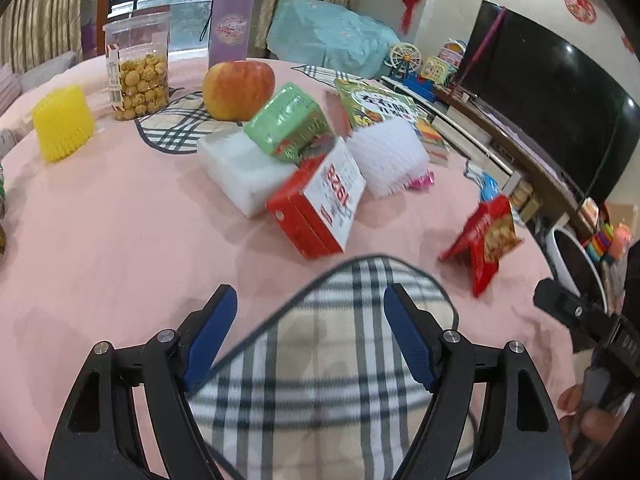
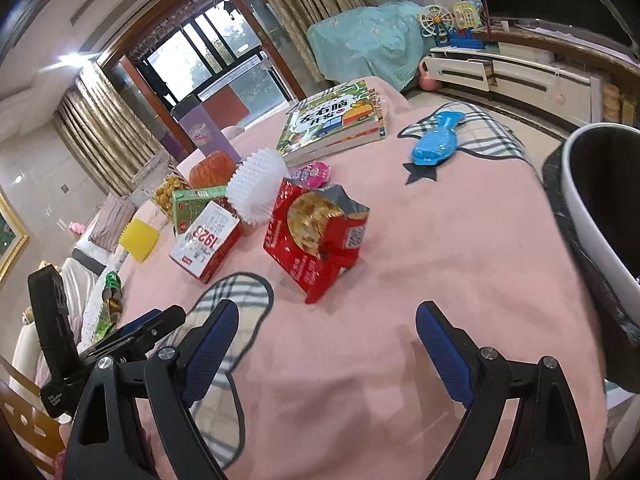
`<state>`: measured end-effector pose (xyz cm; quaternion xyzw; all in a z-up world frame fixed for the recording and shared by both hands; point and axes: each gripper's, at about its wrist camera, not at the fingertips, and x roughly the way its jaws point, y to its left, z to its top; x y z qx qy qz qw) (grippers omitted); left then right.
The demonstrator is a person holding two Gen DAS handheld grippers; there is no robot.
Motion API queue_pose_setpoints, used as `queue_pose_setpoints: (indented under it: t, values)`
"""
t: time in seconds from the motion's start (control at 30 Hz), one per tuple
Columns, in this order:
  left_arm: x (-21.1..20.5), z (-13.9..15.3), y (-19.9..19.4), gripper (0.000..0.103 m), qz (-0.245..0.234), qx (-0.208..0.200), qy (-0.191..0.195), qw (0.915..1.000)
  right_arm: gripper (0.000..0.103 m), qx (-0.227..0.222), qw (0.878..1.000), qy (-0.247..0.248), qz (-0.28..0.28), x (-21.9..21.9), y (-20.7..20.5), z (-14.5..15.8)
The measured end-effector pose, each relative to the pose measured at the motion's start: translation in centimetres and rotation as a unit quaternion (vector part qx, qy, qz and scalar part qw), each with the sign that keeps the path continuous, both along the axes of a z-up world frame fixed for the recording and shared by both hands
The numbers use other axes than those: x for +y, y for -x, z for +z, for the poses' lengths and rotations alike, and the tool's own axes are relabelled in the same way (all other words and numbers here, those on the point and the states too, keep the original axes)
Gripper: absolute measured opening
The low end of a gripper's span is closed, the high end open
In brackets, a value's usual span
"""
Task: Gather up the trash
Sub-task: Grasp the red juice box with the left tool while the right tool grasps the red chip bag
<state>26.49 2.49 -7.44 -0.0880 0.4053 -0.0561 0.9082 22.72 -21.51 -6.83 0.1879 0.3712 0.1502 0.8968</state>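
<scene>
A torn red snack bag (image 1: 484,240) (image 2: 316,236) stands on the pink tablecloth (image 2: 460,240), just ahead of my right gripper (image 2: 328,306), which is open and empty. My left gripper (image 1: 311,288) is also open and holds nothing, low over a plaid patch. Ahead of it lie a red and white carton (image 1: 320,208) (image 2: 208,244), a green carton (image 1: 292,122), a white foam net (image 1: 388,156) (image 2: 258,184) and a white foam block (image 1: 240,172). A pink wrapper (image 2: 314,172) and a blue wrapper (image 2: 436,144) lie farther off.
A white bin with a black liner (image 2: 600,216) stands at the table's right edge. Also on the table are an apple (image 1: 238,90), a snack jar (image 1: 138,68), a yellow foam net (image 1: 62,122), a purple tumbler (image 1: 232,28) and books (image 2: 336,120).
</scene>
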Motion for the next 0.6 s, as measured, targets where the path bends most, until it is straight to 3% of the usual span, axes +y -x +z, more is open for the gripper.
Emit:
queue_pose_setpoints:
  t: [0.5, 0.57, 0.6]
  values:
    - [1.0, -1.3, -5.2, 0.077, 0.026, 0.01, 0.041, 0.9988, 0.092, 0.01, 1.0, -0.006, 0.005, 1.9, -4.8, -0.8]
    - [0.9, -1.4, -5.4, 0.065, 0.026, 0.008, 0.038, 0.9989, 0.091, 0.016, 1.0, -0.011, 0.008, 2.0, -5.6, -1.2]
    - [0.7, -1.4, -5.4, 0.051, 0.015, 0.007, 0.042, 0.999, 0.088, 0.017, 1.0, -0.011, 0.009, 2.0, -5.8, -1.4]
